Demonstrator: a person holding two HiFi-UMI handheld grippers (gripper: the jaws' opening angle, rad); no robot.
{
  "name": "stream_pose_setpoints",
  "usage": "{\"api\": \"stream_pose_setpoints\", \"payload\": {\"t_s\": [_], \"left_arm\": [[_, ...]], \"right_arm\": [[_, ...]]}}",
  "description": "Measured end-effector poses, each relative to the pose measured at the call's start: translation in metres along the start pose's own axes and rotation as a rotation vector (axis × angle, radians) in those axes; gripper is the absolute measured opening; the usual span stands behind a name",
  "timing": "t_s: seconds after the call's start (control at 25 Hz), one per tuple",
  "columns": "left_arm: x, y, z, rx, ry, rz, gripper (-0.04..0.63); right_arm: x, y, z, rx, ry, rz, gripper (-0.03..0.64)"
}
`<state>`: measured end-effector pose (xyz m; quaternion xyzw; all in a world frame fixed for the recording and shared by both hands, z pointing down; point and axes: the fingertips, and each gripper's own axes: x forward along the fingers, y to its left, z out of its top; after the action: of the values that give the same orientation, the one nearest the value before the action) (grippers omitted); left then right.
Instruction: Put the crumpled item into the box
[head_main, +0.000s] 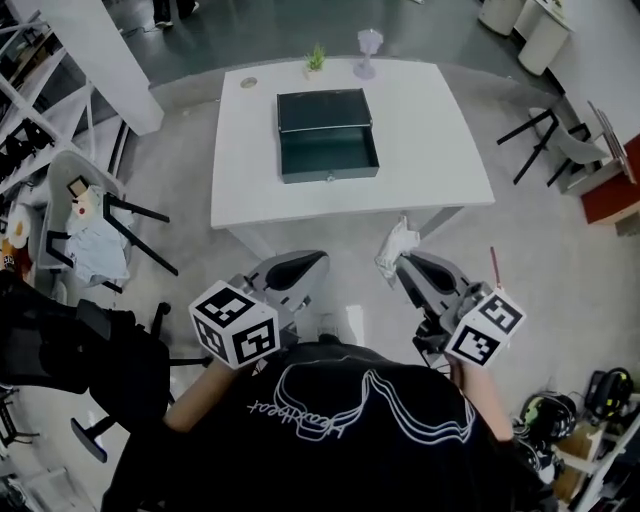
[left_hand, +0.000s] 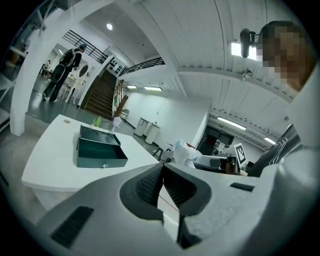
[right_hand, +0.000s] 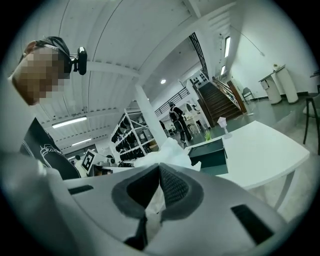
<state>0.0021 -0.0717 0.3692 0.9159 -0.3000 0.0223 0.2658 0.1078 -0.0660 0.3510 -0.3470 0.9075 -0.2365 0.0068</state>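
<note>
**Two grippers raised, one carrying the wad**

My right gripper (head_main: 400, 262) is clamped on the crumpled white wad (head_main: 397, 245), which sticks up past the pinched jaw tips. I hold it in the air just off the near edge of the white table (head_main: 440, 150). My left gripper (head_main: 318, 258) hangs beside it with its jaws pressed together and nothing between them. The dark green box (head_main: 328, 150) lies open on the table, well apart from both grippers, with its lid laid back. A small potted plant (head_main: 316, 60) stands at the far edge.
</note>
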Motion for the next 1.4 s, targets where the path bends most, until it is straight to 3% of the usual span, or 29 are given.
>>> {"api": "stream_pose_setpoints", "payload": {"t_s": [0.32,1.4], "left_arm": [[0.026,0.058,0.022,-0.008,0.016,0.025,0.005],[0.056,0.138,0.064,-0.052,-0.034,0.106,0.005]], "right_arm": [[0.056,-0.035,0.015,-0.056,0.061,0.018,0.006],[0.158,-0.1,0.026,-0.29,0.27,0.012,0.008]]}}
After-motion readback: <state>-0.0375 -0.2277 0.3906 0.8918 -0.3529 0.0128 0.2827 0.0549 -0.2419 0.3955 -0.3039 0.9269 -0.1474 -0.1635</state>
